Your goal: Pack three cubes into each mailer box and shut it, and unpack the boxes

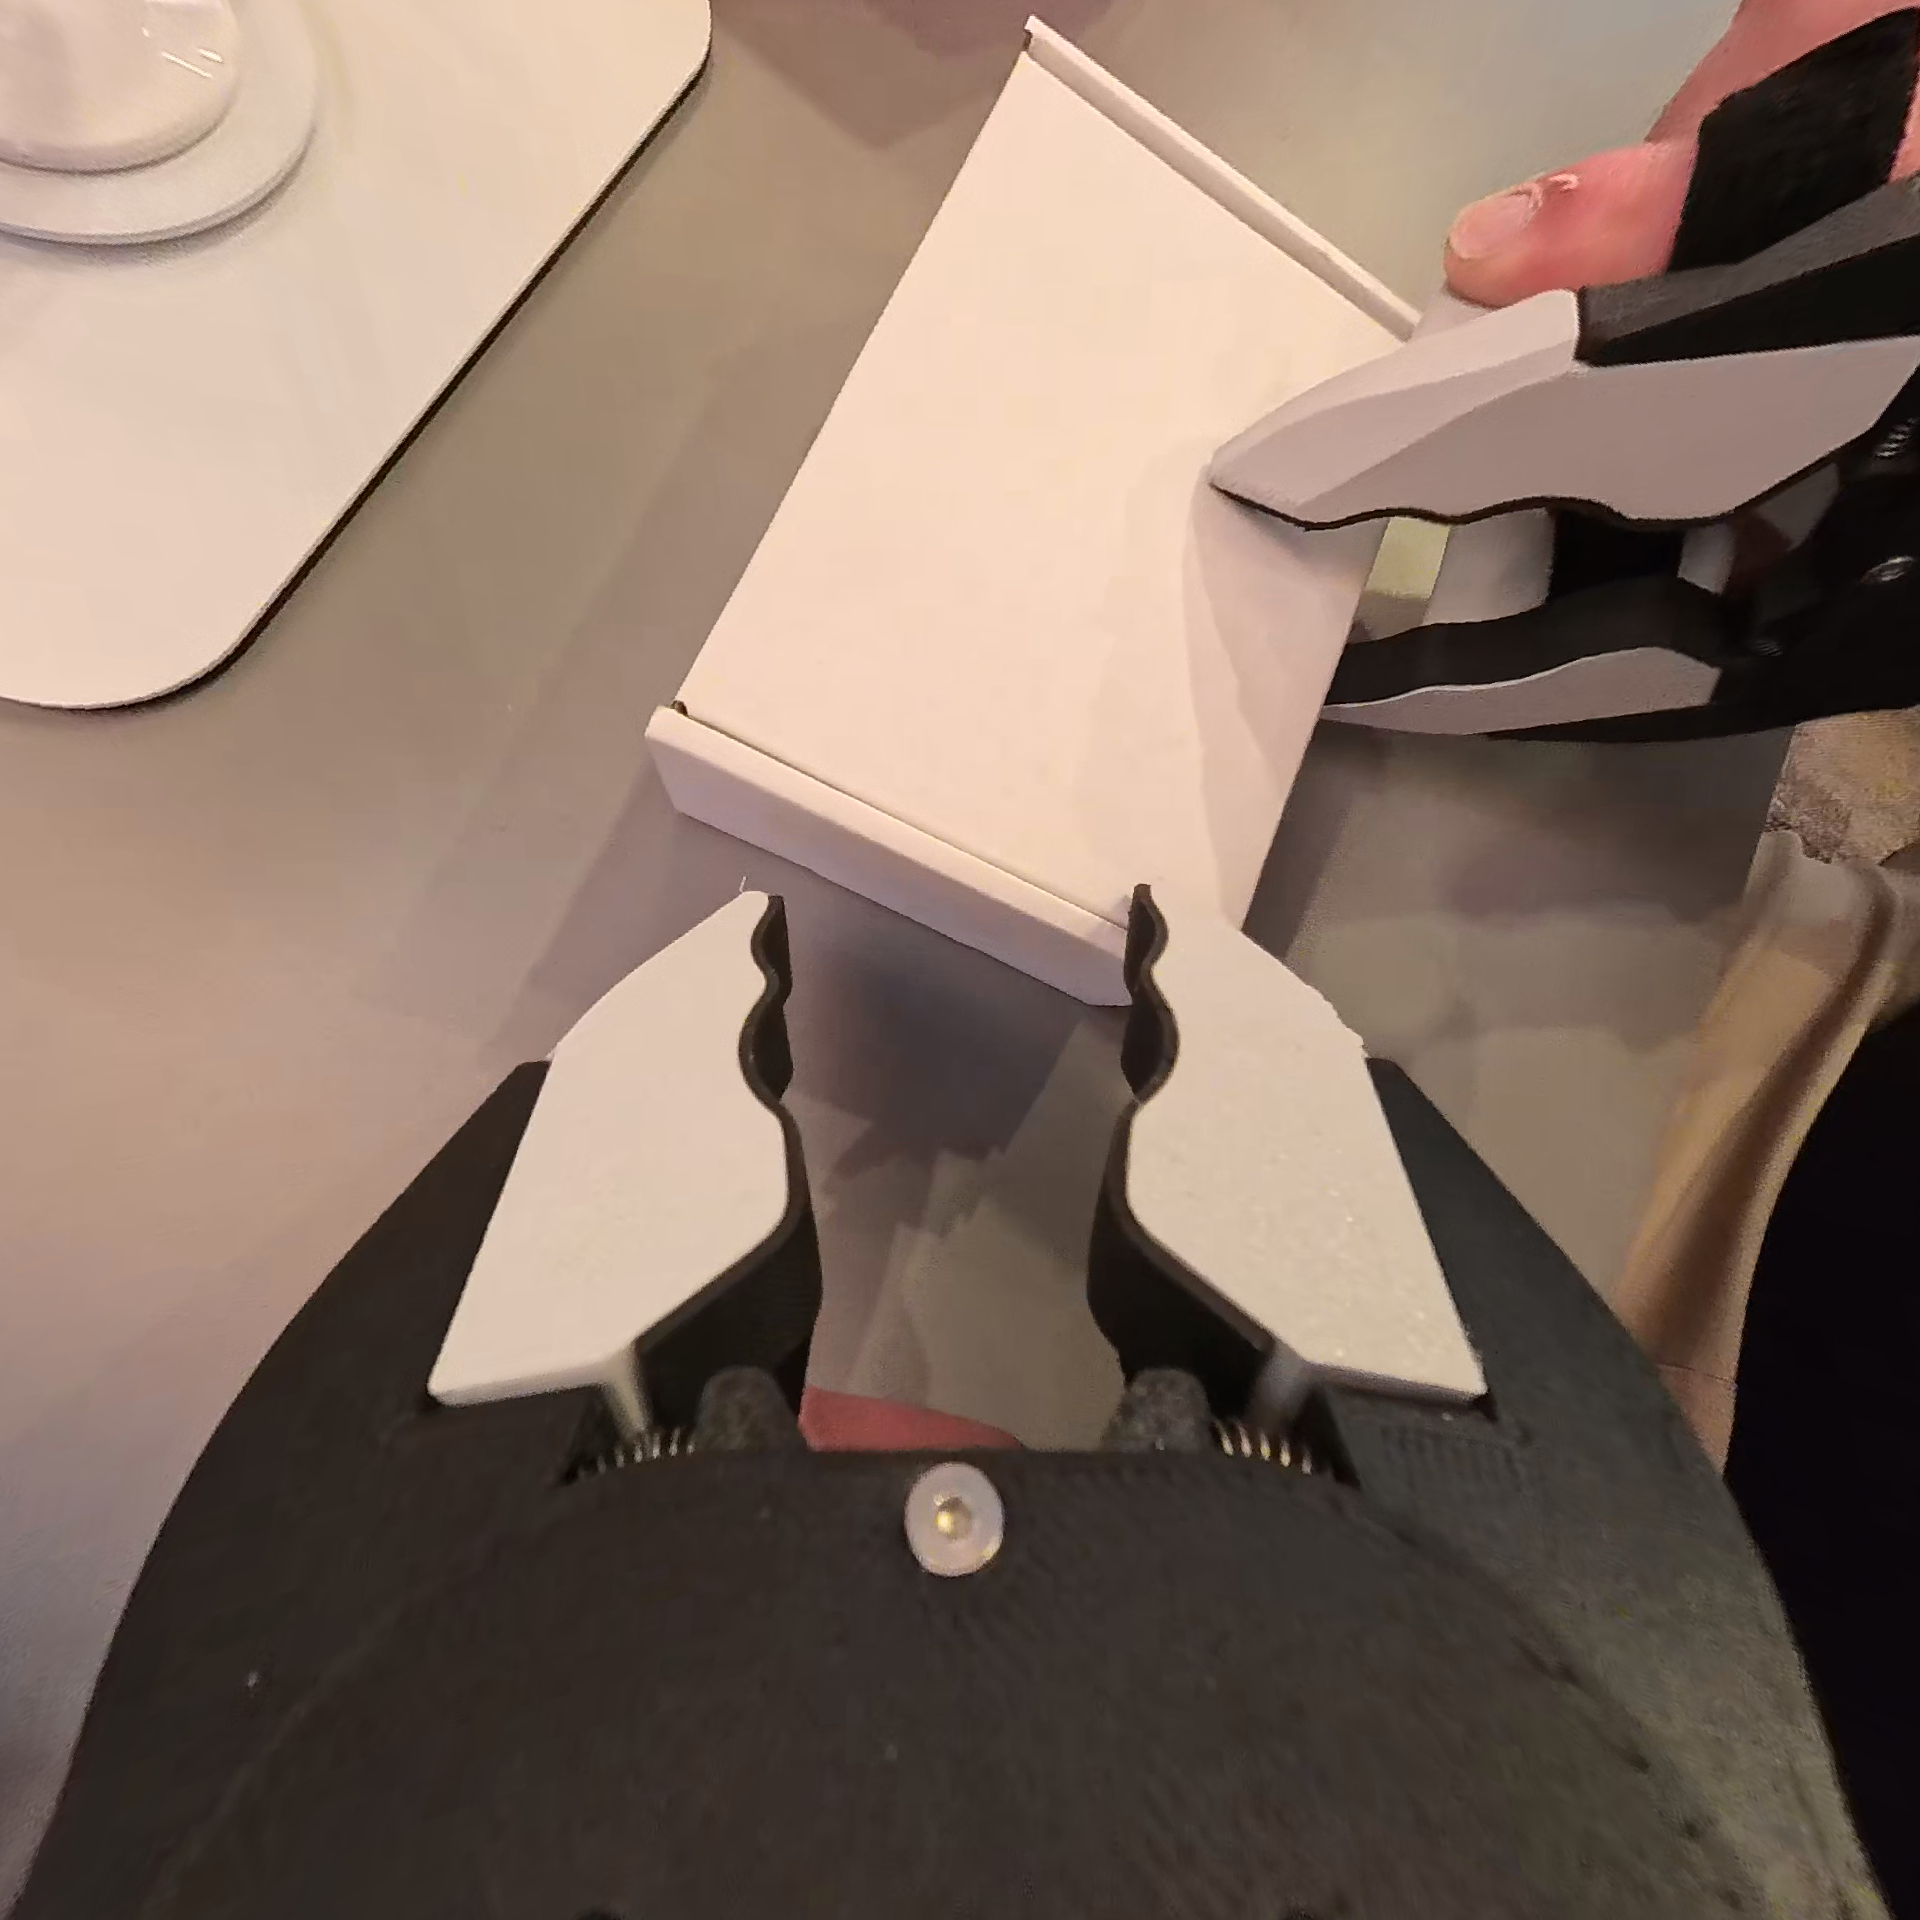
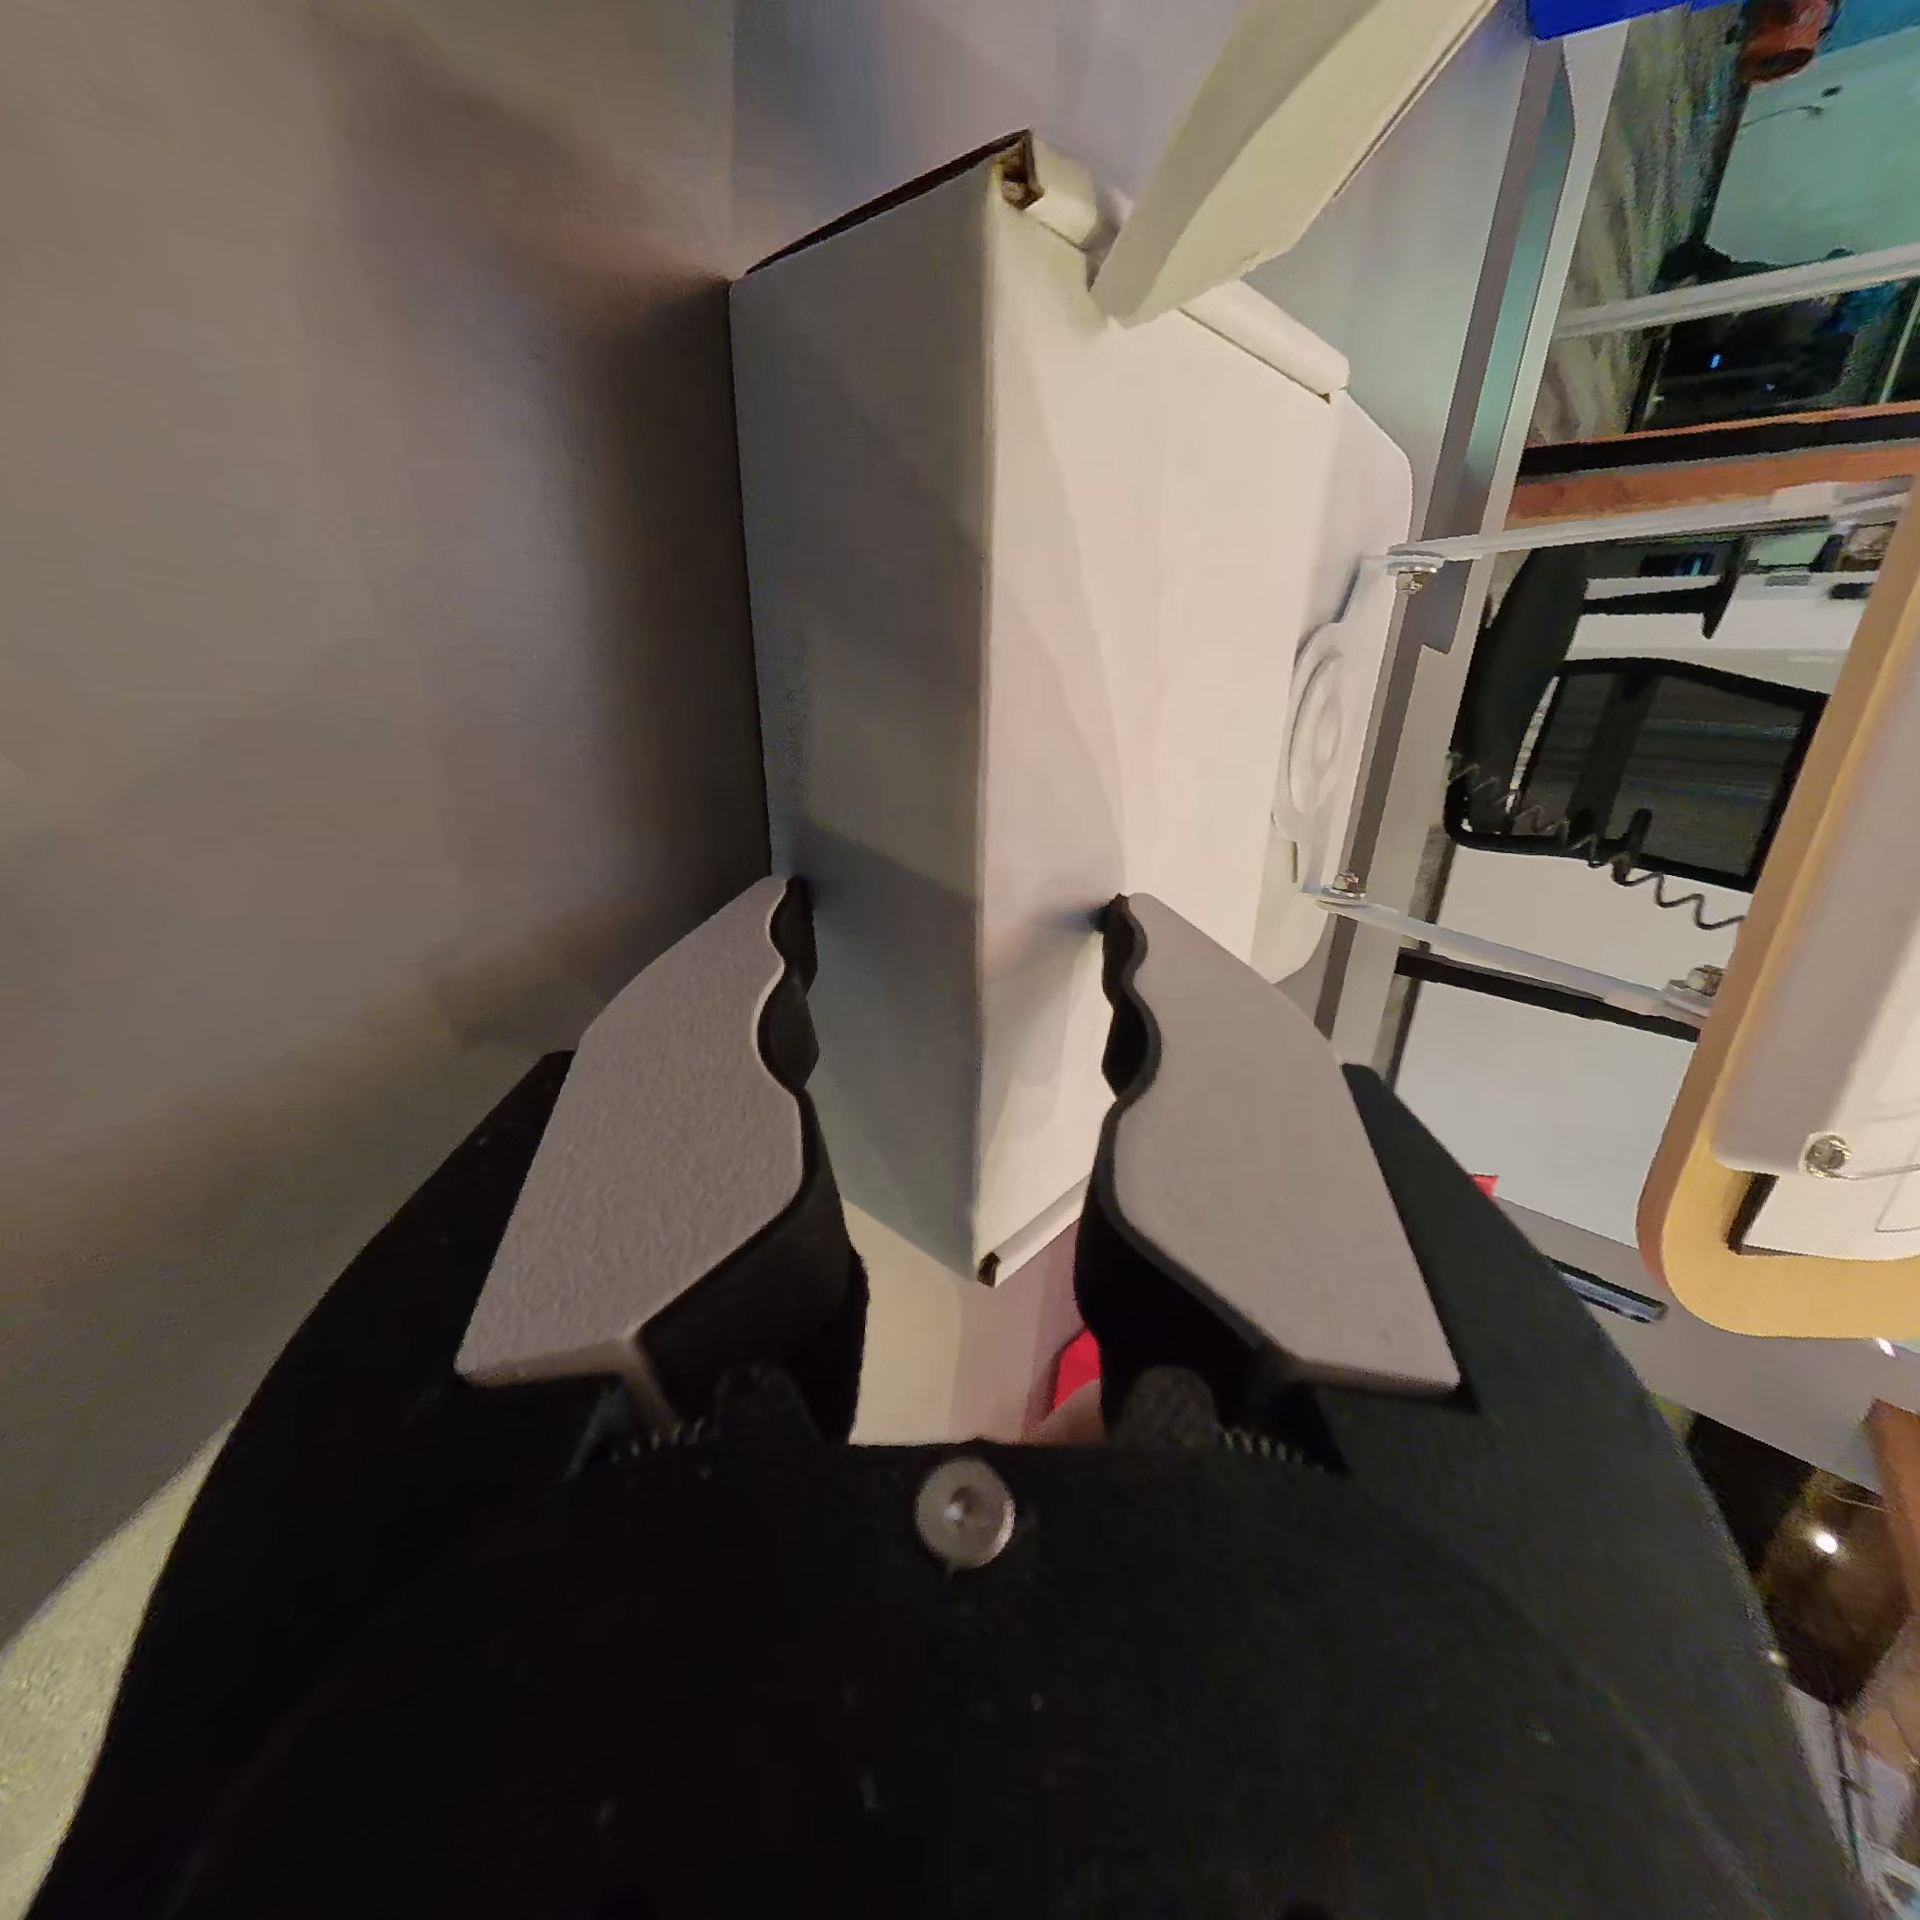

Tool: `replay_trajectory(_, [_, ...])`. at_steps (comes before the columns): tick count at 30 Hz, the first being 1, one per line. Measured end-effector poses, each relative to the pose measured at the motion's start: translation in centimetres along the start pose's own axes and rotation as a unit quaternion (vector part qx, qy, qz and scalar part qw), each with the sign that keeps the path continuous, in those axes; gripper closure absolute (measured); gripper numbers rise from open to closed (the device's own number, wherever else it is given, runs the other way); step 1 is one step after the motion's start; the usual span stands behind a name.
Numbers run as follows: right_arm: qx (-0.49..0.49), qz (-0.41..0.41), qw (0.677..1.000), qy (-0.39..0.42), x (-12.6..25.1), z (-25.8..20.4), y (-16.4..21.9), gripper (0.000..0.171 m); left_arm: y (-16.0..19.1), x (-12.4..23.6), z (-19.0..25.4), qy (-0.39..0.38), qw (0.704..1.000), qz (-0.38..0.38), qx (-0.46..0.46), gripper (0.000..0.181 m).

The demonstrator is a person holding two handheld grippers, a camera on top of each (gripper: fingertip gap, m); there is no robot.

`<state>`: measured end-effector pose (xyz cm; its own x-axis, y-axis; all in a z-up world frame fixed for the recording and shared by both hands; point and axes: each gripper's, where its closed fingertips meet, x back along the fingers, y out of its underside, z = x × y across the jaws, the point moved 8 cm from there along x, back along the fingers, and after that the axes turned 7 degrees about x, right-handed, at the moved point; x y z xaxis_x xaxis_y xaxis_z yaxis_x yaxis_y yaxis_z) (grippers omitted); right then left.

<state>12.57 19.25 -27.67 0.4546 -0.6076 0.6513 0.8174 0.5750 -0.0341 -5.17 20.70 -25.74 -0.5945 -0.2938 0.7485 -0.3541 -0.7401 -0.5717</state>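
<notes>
A shut white mailer box (image 1: 987, 468) lies on the grey table (image 1: 312, 935). My right gripper (image 1: 1288, 597) comes in from the right and clamps the box's right edge, one finger on the lid and one below. In the right wrist view the box (image 2: 935, 623) sits between the right gripper's (image 2: 956, 904) fingers, and both tips touch it. My left gripper (image 1: 956, 914) is open and empty, just short of the box's near corner. No cubes are in view.
A white rounded mat (image 1: 312, 364) lies at the left with a white round object (image 1: 104, 104) on it. The table's edge runs along the right. Beyond the box in the right wrist view stand a metal frame (image 2: 1455, 623) and a wooden-edged panel (image 2: 1766, 935). Across from one pair of fingers to the other is roughly 10 cm.
</notes>
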Motion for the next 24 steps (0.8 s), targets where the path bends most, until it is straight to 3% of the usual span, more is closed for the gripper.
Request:
replay_trajectory(16, [-0.023, 0.042, 0.997, -0.068, 0.3, 1.5, 0.7, 0.125, 0.0, -0.1, 0.1, 0.012, 1.0, 0.004, -0.005, 0.124])
replay_trajectory(24, [-0.011, 0.024, 0.998, -0.058, 0.4, 1.0, 0.4, 0.12, 0.1, -0.2, 0.2, 0.02, 1.0, 0.001, -0.007, 0.122])
